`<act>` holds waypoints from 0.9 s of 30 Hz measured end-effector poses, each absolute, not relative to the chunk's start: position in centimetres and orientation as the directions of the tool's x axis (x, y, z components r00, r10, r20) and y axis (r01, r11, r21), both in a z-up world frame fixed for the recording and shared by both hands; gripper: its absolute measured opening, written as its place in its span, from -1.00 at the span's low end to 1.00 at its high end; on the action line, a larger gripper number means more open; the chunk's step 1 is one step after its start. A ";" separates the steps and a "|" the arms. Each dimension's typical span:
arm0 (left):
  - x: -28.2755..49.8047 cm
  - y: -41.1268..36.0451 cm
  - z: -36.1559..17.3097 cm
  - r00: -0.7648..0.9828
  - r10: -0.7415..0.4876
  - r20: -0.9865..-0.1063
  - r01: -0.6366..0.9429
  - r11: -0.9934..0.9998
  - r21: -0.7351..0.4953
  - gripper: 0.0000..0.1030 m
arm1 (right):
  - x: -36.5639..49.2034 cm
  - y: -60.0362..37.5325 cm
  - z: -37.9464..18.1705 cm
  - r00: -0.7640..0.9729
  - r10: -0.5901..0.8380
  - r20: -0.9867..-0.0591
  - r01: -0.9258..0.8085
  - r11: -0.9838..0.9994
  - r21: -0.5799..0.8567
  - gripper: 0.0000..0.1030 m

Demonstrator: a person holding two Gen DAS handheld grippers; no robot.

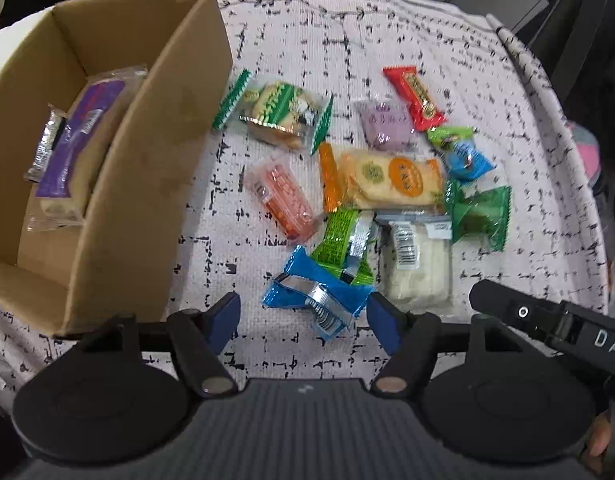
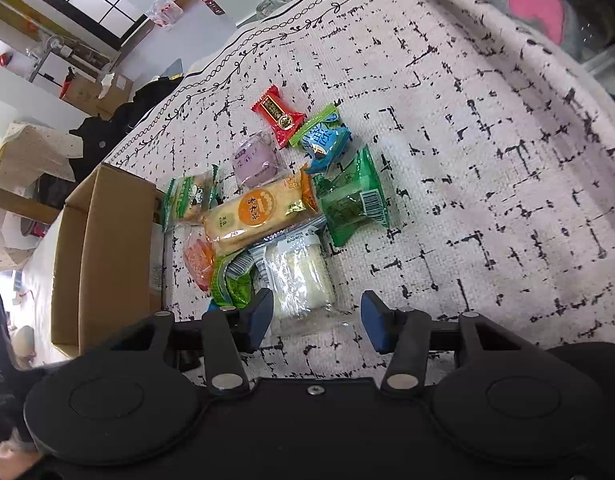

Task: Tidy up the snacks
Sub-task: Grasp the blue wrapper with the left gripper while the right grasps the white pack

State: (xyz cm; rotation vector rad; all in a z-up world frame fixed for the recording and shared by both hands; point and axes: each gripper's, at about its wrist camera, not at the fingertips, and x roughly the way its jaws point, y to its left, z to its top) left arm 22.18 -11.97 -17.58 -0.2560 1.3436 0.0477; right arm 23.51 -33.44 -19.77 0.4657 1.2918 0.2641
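Both tongs were released over the snack pile, nothing grabbed.

My left tongs point(image 1: 303, 316) hung spread around the near end of the blue wrapper point(image 1: 313, 294), not pinching it as far as I could see. Right tongs point(image 2: 317, 314) gaped at the near end of the white pack point(image 2: 301, 280). Past them, the orange cracker pack point(image 1: 387, 178) and red candy point(image 1: 415, 98) sat loose on the worktop point(image 1: 387, 32). The cardboard box point(image 1: 155, 184) on the left held a purple pack point(image 1: 81, 136).
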 end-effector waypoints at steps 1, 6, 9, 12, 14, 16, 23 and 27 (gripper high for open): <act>22.2 -12.0 -17.9 0.225 -0.110 -0.968 -0.178 0.972 -0.152 0.32 | 23.6 -33.4 -19.9 0.264 0.446 -0.856 0.067 0.876 0.477 -0.04; 22.6 -12.2 -18.8 0.229 -0.097 -0.969 -0.164 0.977 -0.137 0.30 | 24.1 -32.9 -20.8 0.250 0.451 -0.857 0.062 0.876 0.479 -0.04; 22.7 -12.5 -19.0 0.257 -0.086 -0.962 -0.148 0.981 -0.127 0.30 | 24.2 -33.0 -21.2 0.250 0.460 -0.852 0.073 0.868 0.490 -0.04; 22.8 -12.9 -19.4 0.259 -0.082 -0.962 -0.124 0.985 -0.117 0.30 | 24.3 -32.9 -21.5 0.246 0.459 -0.854 0.080 0.868 0.490 -0.03; 22.8 -13.1 -19.8 0.253 -0.075 -0.964 -0.120 0.987 -0.109 0.23 | 24.3 -32.6 -21.6 0.246 0.461 -0.852 0.073 0.868 0.491 -0.03; 22.8 -13.2 -20.2 0.244 -0.072 -0.967 -0.114 0.988 -0.103 0.13 | 24.3 -32.2 -21.7 0.243 0.462 -0.853 0.063 0.870 0.489 -0.03; 22.2 -13.0 -19.6 0.269 -0.085 -0.959 -0.092 0.989 -0.113 -0.26 | 24.3 -30.6 -22.1 0.240 0.446 -0.862 0.028 0.885 0.466 -0.03; 22.1 -12.6 -19.1 0.279 -0.101 -0.955 -0.085 0.988 -0.129 -0.40 | 24.5 -29.7 -22.7 0.225 0.421 -0.879 0.019 0.900 0.435 -0.03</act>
